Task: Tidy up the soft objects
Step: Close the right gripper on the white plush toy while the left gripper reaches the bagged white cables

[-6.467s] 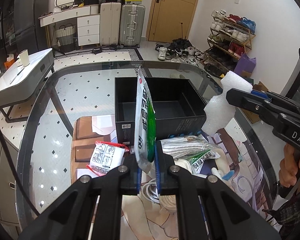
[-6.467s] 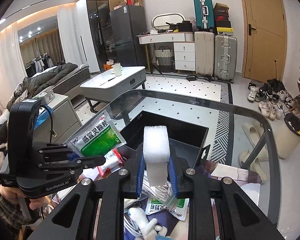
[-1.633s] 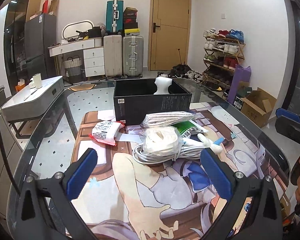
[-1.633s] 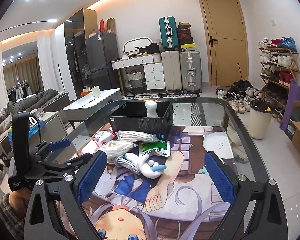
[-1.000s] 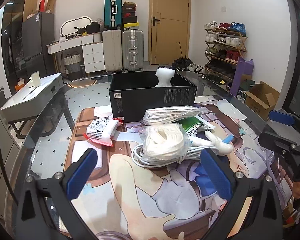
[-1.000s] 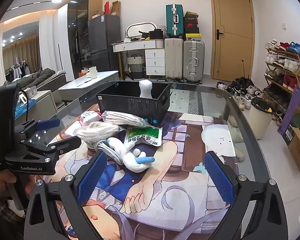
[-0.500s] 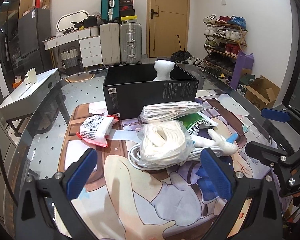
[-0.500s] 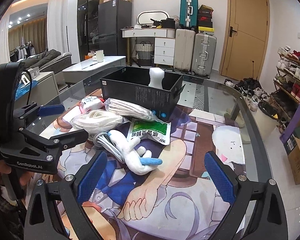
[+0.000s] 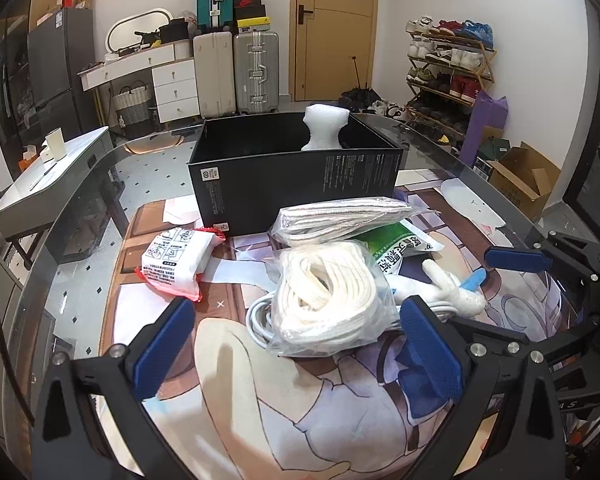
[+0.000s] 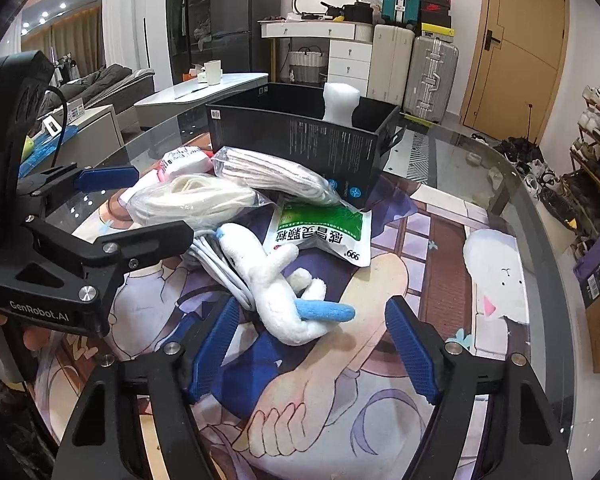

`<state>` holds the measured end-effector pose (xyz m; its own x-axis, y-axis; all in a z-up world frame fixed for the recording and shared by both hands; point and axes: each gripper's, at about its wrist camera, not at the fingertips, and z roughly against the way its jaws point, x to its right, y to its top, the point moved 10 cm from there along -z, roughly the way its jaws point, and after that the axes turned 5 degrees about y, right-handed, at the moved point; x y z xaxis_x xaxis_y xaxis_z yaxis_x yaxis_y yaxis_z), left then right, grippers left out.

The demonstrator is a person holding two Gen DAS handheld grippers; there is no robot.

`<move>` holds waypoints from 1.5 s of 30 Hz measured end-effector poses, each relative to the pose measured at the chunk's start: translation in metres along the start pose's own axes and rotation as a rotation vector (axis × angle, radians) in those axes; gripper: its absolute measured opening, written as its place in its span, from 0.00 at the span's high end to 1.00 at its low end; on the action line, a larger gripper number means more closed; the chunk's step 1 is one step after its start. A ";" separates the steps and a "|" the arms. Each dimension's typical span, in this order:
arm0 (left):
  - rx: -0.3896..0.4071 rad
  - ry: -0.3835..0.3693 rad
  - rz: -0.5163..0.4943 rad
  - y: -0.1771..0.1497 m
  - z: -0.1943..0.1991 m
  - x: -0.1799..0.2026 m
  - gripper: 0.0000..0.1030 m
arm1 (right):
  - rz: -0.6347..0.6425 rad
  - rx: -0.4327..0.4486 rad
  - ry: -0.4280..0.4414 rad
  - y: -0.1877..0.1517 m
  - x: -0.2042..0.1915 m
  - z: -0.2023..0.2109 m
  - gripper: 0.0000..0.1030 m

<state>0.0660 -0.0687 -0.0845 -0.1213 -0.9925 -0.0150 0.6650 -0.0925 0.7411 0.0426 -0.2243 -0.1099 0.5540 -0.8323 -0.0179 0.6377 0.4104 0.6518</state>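
Note:
A black box (image 9: 296, 176) stands at the back of the printed mat with a white foam block (image 9: 324, 128) upright inside it. In front of it lies a pile: a bag of white rope (image 9: 324, 296), a bagged white cloth (image 9: 340, 216), a green sachet (image 10: 320, 232), a white plush toy (image 10: 284, 296) with a blue limb, and a red-edged packet (image 9: 176, 260). My left gripper (image 9: 296, 344) is open, its pads on either side of the rope bag's near end without touching it. My right gripper (image 10: 312, 340) is closing, with the plush toy just ahead between the tips, not pressed.
A white cable coil (image 10: 216, 256) lies under the rope bag and the toy. The glass table's rim (image 10: 540, 216) curves round on the right. Beyond are a low white table (image 9: 48, 184), suitcases (image 9: 236, 72) and a shoe rack (image 9: 448, 64).
Both grippers have come lower and closer to the pile. The right gripper's jaws have narrowed around the space in front of the plush toy. The left jaws stay wide.

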 end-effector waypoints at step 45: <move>-0.008 -0.100 -0.010 0.000 0.005 0.008 0.64 | 0.053 -0.068 0.048 0.011 -0.001 -0.020 0.70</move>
<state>0.0616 -0.0763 -0.0814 -0.2006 -0.9787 0.0444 0.6690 -0.1037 0.7360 0.0601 -0.2118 -0.1178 0.6123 -0.7904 -0.0220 0.6406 0.4796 0.5997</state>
